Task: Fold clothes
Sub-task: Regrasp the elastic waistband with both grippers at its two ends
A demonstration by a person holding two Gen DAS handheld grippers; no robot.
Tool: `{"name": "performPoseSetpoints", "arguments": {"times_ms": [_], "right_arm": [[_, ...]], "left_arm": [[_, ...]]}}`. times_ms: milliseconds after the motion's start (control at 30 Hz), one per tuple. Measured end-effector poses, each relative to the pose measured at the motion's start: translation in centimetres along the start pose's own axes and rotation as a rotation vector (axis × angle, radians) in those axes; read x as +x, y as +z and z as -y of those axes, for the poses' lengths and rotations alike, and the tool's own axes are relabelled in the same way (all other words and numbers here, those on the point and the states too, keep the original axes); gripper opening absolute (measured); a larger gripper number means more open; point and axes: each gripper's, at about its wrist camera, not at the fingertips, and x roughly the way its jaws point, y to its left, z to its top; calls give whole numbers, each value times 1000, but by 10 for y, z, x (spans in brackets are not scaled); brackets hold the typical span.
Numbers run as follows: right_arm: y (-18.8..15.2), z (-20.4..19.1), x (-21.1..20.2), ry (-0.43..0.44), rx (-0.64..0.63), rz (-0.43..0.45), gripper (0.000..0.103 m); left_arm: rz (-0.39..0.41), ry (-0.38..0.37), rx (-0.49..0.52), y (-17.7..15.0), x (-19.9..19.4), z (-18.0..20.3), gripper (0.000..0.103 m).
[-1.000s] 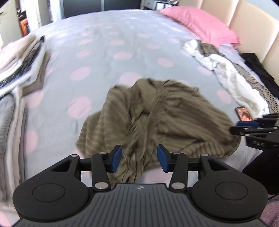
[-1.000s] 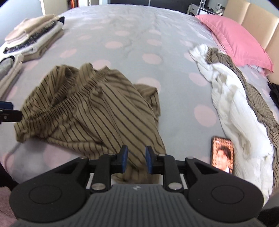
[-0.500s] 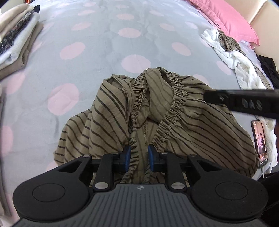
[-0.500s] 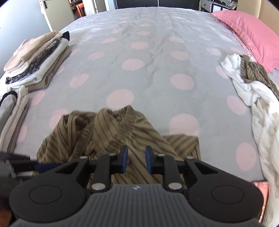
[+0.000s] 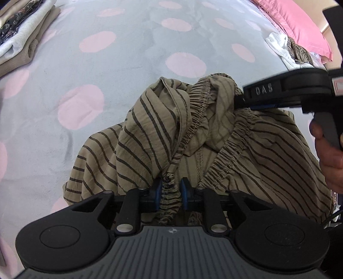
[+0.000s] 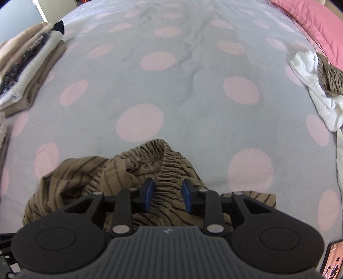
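Observation:
An olive-brown striped garment (image 5: 214, 137) with an elastic waistband lies crumpled on the grey bedspread (image 5: 133, 64) with pink dots. My left gripper (image 5: 170, 194) is shut on a bunched part of the waistband near the bed's front edge. My right gripper (image 6: 167, 194) is partly open, its blue pads on either side of the gathered waistband (image 6: 169, 171). In the left wrist view the right gripper (image 5: 240, 100) reaches in from the right onto the far part of the waistband.
Stacks of folded clothes (image 6: 27, 64) lie at the left of the bed. A white and striped heap (image 6: 317, 85) lies at the right below a pink pillow (image 6: 313, 19). A phone (image 6: 332, 261) lies at the front right.
My left gripper shut on the waistband and lifted it closer. My right gripper moved left over the garment and opened wider around the waistband.

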Motion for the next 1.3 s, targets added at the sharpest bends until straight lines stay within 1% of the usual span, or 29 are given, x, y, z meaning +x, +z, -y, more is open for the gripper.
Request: {"name": "performPoseSetpoints", "arguments": {"times_ms": [67,200,367,400,433,533,633,733,833,867,900,933,1100,1167,1233,1300], "right_arm": [[-5,4,-2,-6,5,-4,24],[-20,17,-26,-32,1,31,23],[-49,34,-60,-49,-7,43,21],[-56,37,-66,-50,-5,38,16],[-63,41,-71,-51,-3,33,3],[-89,46,-78,-54,0,-5,1],[-112,48,-83,-63,-6,-15,1],[-126,46,-93,-42,-15,7,5],[-129,38,-102,-35,-57,51,7],[-128,36,-104,-38,-73,64,14],[-125,34,-107,-47,-89,80,19],[-122,33,-109,-52,-101,97,26],[-105,22,-113,-73,-168,162,29],[-97,19,-110,-75,-176,178,39],[-88,17,-107,-61,-167,198,42],[-79,16,-100,-54,-146,200,45]], "left_arm": [[20,5,-10,-1,-5,-3,5],[82,36,-24,-5,-22,-10,3],[111,87,-36,-22,-40,-16,2],[117,97,-38,-25,-43,-18,2],[123,107,-40,-29,-47,-19,2],[140,138,-47,-39,-57,-23,2],[158,168,-54,-49,-68,-27,2],[175,199,-60,-59,-79,-31,2],[188,216,-54,-62,-82,-30,3],[192,219,-49,-63,-82,-29,3],[196,223,-45,-63,-82,-28,3],[196,224,-44,-63,-82,-27,3],[188,231,-52,-61,-78,-26,3],[183,233,-57,-61,-76,-27,3],[178,234,-63,-60,-74,-28,3],[174,235,-64,-58,-72,-29,3]]}}
